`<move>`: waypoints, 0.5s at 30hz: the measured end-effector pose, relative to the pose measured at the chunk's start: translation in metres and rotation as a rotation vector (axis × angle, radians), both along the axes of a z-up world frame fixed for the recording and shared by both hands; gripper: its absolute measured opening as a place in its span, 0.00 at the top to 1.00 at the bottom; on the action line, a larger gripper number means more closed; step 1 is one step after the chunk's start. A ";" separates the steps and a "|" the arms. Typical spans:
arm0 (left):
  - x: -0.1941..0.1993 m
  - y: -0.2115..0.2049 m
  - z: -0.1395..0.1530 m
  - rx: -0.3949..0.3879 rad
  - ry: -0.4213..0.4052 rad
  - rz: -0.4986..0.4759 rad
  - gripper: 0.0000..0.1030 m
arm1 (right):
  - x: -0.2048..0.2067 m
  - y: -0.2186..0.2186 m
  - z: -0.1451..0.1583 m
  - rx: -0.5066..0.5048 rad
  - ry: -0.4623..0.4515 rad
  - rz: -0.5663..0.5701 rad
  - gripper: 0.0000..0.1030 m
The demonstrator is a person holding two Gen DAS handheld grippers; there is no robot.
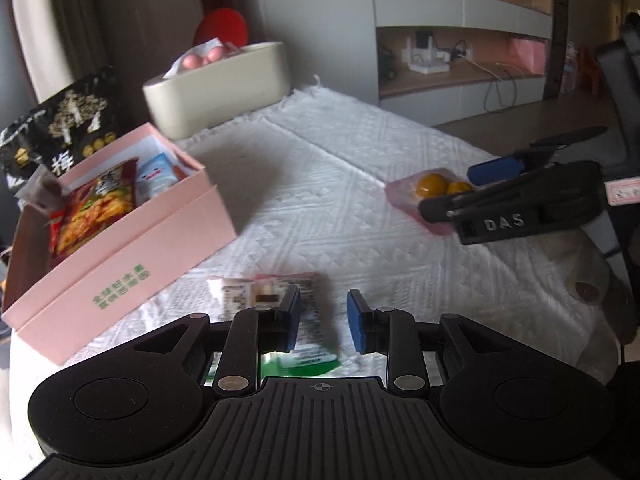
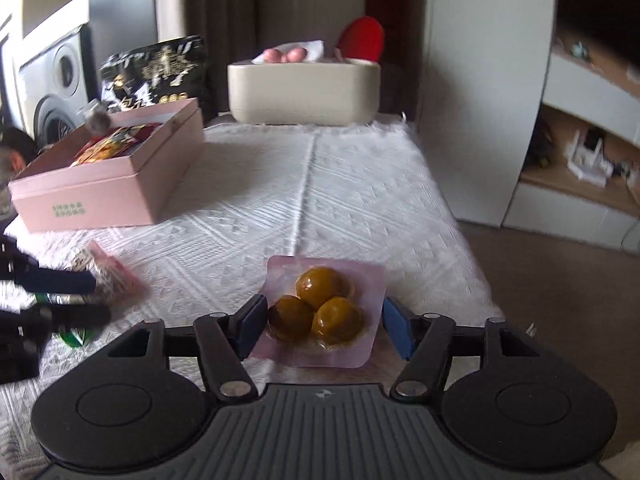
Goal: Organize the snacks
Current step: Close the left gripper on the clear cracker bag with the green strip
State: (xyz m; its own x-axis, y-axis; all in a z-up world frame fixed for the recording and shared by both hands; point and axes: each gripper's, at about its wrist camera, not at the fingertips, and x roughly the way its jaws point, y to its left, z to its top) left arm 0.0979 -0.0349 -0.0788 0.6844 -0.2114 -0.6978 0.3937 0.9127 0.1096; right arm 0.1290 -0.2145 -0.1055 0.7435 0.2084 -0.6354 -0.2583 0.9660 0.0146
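Blue-padded jaws of the right gripper stand apart on either side of a clear pink pouch of three brown glazed eggs, which lies flat on the white quilted cloth over the counter, near its right edge. The left pad sits right at the pouch's side; the right pad shows a sliver of daylight. Across the cloth, the left gripper also holds its jaws apart above a small printed snack packet and a green-and-white sachet; neither seems pinched, though motion blur leaves that uncertain. A pink gift box stands open at the far left, already carrying a red chip bag and a pale blue packet, with a black bag propped behind it and a beige tissue holder beyond.

The step at hand appears to be picking up the egg pouch for the box. Done well, the jaws would close on the flat sealed margin or squarely across the pouch's width, gently enough not to crush the eggs, then lift level so the slick film does not slide free.
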 end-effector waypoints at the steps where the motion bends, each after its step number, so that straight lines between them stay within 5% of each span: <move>1: 0.001 -0.001 -0.001 -0.019 0.013 -0.008 0.70 | 0.002 -0.003 -0.002 0.021 0.006 -0.011 0.29; 4: 0.006 0.001 -0.008 -0.099 0.089 -0.033 0.70 | 0.003 -0.005 -0.008 0.044 -0.003 -0.027 0.25; 7: 0.004 0.005 -0.007 -0.131 0.081 -0.032 0.69 | 0.001 -0.002 -0.009 0.033 -0.012 -0.023 0.24; 11: -0.004 0.021 0.011 -0.190 0.004 0.016 0.69 | 0.002 -0.003 -0.010 0.040 -0.015 -0.028 0.22; 15: -0.008 0.035 0.020 -0.146 -0.045 0.117 0.69 | 0.001 -0.003 -0.010 0.038 -0.017 -0.034 0.21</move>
